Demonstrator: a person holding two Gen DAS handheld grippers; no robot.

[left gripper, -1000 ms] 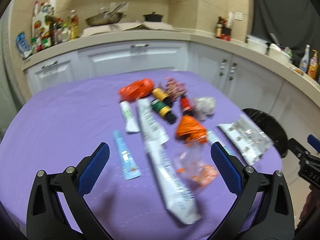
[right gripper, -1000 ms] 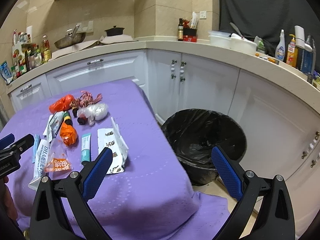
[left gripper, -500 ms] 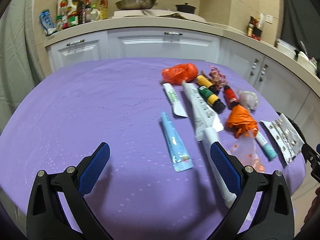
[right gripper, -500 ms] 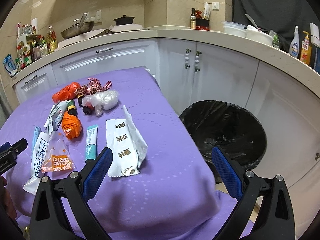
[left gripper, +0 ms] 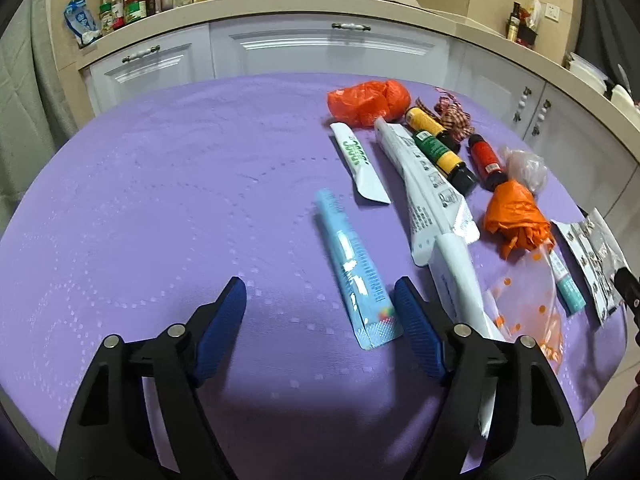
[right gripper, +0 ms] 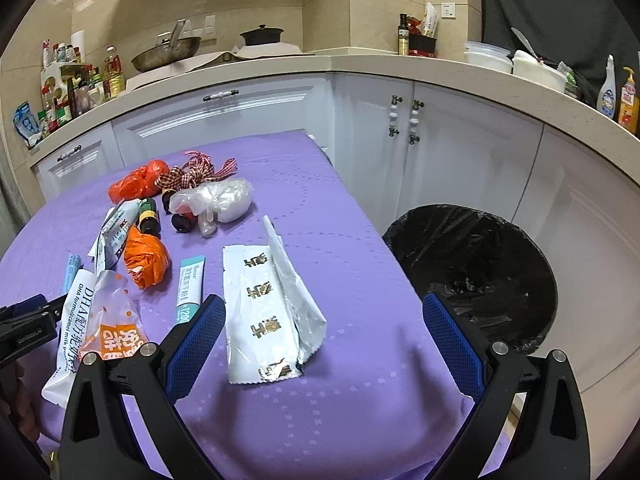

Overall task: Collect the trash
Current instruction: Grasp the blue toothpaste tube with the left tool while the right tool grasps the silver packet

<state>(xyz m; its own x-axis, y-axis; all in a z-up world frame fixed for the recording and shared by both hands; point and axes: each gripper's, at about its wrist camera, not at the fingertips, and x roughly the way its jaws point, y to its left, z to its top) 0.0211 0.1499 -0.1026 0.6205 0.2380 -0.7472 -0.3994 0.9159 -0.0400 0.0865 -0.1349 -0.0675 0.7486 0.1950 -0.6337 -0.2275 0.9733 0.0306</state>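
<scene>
Purple tablecloth (left gripper: 160,200) carries the scattered trash; black-lined bin (right gripper: 476,276) stands on the floor beside the table's right edge. Right gripper (right gripper: 324,336) gapes wide above the silver foil wrapper (right gripper: 272,312), gripping nothing. Left gripper (left gripper: 320,312) has just been closing, jaws apart, light-blue sachet (left gripper: 356,272) lying by its right finger, ungripped.

Wok (right gripper: 166,54), black pot (right gripper: 262,36) on counter; spray bottle (right gripper: 607,88) right; white cabinets (right gripper: 440,148) below.
</scene>
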